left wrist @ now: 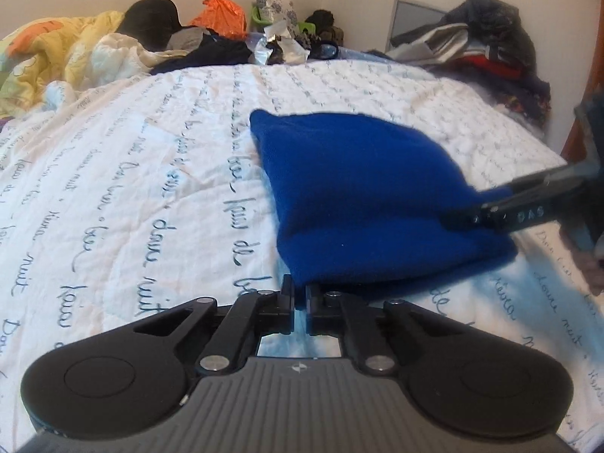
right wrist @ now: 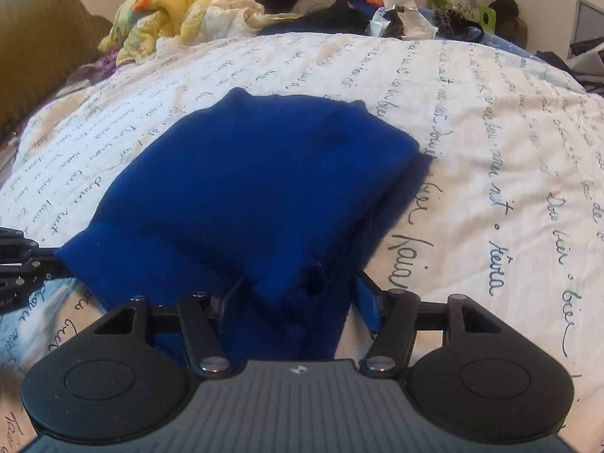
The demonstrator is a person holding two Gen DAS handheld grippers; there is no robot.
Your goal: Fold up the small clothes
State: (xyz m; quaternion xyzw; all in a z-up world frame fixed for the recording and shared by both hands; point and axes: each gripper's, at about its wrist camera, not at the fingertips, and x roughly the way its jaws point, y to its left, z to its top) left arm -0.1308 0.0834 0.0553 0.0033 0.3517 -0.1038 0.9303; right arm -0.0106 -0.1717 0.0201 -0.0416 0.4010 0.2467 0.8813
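Note:
A small blue fleece garment (left wrist: 358,188) lies folded on the white quilt with script writing (left wrist: 132,188). My left gripper (left wrist: 300,294) is shut on the garment's near edge. In the left wrist view my right gripper (left wrist: 464,215) comes in from the right with the cloth between its fingers. In the right wrist view the garment (right wrist: 245,188) fills the middle, and my right gripper (right wrist: 298,294) holds a bunched edge of it between fingers that stand fairly wide apart. My left gripper (right wrist: 56,264) shows at the left edge, at the garment's corner.
A yellow and orange duvet (left wrist: 56,56), dark clothes (left wrist: 207,53), an orange bag (left wrist: 221,15) and clutter line the far side of the bed. A heap of clothes (left wrist: 490,49) sits at the far right. A brown headboard (right wrist: 37,56) stands at the left.

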